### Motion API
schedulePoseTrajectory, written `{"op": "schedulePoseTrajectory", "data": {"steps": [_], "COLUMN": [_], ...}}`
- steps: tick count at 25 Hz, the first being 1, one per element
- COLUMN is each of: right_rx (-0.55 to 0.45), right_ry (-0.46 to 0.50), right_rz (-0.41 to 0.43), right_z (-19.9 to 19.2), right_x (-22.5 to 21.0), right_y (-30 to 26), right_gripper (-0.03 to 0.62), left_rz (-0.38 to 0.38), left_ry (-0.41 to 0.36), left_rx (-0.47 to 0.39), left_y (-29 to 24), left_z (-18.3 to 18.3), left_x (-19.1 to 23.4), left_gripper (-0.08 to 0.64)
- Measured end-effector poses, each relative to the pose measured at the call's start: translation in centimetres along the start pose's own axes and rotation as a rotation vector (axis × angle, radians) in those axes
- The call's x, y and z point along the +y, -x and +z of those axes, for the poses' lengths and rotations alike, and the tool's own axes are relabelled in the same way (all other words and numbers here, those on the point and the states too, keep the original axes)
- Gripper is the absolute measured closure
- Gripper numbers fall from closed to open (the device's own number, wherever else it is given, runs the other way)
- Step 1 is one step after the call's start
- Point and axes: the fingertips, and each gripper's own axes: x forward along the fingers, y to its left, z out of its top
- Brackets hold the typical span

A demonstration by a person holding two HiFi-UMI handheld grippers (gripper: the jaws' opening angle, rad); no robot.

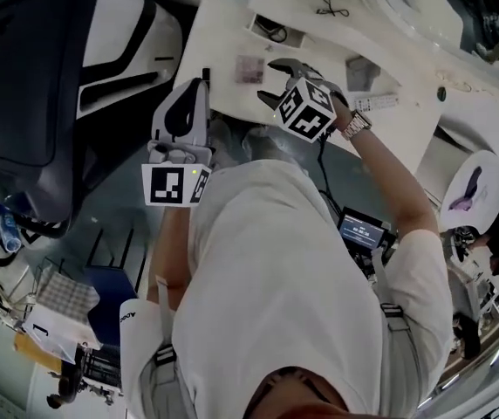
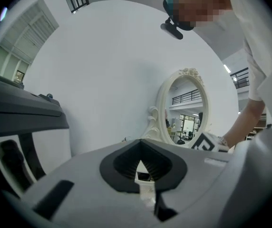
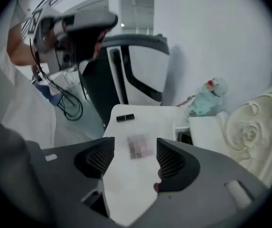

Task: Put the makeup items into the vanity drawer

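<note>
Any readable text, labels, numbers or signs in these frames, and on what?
No text reads clearly.
On the small screen: lit characters, too small to read.
Cubes on left gripper and right gripper: square markers only, no words.
Dark print on white object, lower left: too blurred to read.

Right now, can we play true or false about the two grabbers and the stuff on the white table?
1. The right gripper is open and holds nothing. True.
2. The left gripper is wide open. False: its jaws are shut together.
3. The palette with pinkish squares lies flat on the white table. True.
4. The black tube is clamped in the right gripper. False: it lies on the table top, beyond the palette and near the table's edge.
5. The mirror has a black frame. False: its frame is cream-white and carved.
</note>
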Motion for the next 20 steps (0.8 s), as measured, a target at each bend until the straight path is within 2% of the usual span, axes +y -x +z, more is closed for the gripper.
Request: {"op": "schedulePoseTrajectory", "data": {"steps": [3,5,8,13,16,17,18,20], "right_rx": [0.141,0.205,0.227,0.226,0.190,0.162,0.131,0.087], "right_ry": [0.099,0.141,0.143,0.112,0.053,0.017,-0.028,-0.147], "right_rz": [0.037,0.068,0.056,0.055,0.075,0.069,0.061,0.069], "right_z": [-2.8,-4.2,-4.9,-4.3,-2.4,-1.3,-0.1,2.0], "right_x": [0.2,0.6,0.0,-0.5,0.3,0.5,0.7,1.6], "right_y": [-5.4,-8.2,-10.8,-12.5,-12.7,-12.7,-12.8,-13.2], "right_gripper": [0.253,0.239,0.233,0.217,0.224,0.254,0.286,0.310], "left_rz": [0.062,0.130,0.180,0.196,0.192,0.192,0.193,0.194], "left_ry": [0.008,0.017,0.028,0.038,0.036,0.036,0.035,0.035], "left_rx": [0.010,0.029,0.046,0.056,0.051,0.049,0.048,0.049], "left_y": [1.2,2.8,4.0,4.2,4.1,4.0,4.0,4.0], "left_z": [-0.3,-0.7,-1.2,-1.7,-1.4,-1.3,-1.3,-1.2], "left_x": [2.1,3.0,3.9,4.3,4.3,4.4,4.5,4.7], "left_gripper": [0.554,0.554,0.554,0.554,0.554,0.554,0.554,0.554]}}
